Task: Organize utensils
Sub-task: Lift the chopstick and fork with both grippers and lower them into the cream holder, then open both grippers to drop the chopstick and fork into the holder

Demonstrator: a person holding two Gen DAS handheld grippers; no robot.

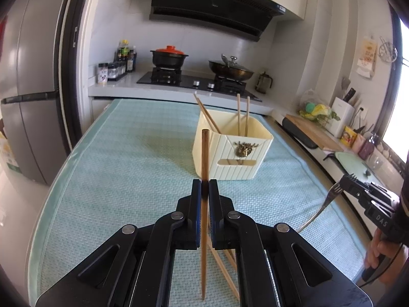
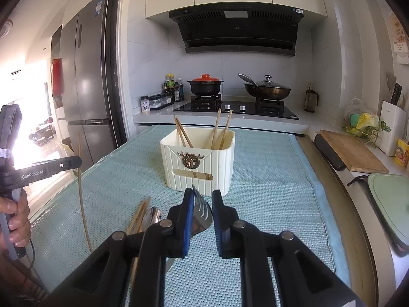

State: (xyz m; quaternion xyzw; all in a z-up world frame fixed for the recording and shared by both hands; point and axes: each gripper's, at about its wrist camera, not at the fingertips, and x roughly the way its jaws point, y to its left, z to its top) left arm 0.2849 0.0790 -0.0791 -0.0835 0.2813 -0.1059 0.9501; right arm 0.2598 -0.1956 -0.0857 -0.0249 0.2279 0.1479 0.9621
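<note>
Clamped upright in the left gripper (image 1: 205, 188), a brown chopstick (image 1: 204, 158) runs between the blue-padded fingers (image 1: 196, 204), top end level w/ the front wall of the cream utensil holder (image 1: 231, 158), bottom end down near the mat. Under the gripper more loose chopsticks (image 1: 225, 268) lie slanted on the teal mat (image 1: 127, 158).

Right gripper (image 2: 202, 199) has its fingers (image 2: 188, 220) round a metal fork (image 2: 202, 211), tines up; left pad touches the fork, right pad stands a little apart in the right wrist view, so can't tell if the grip is fully tight. From the left wrist view the same gripper (image 1: 346, 183) has the fork (image 1: 324, 202) by the tine end, handle curving down toward the mat. A spoon (image 2: 151, 216) and a bundle of chopsticks lie on the mat just left of it.

Holder sits mid-mat, ahead of both grippers, w/ four chopsticks (image 2: 219, 130) inside: two leaning left, two nearer upright at right. Small metal ornament (image 2: 190, 160) on its front face, slot below.

Mat covers the desk (image 2: 340, 179). Beyond: stove w/ a black pot w/ red lid (image 2: 205, 85) and a lidded wok (image 2: 267, 89), range hood above, fridge (image 2: 84, 76) at left, wooden cutting board (image 2: 350, 153) on the right counter.
</note>
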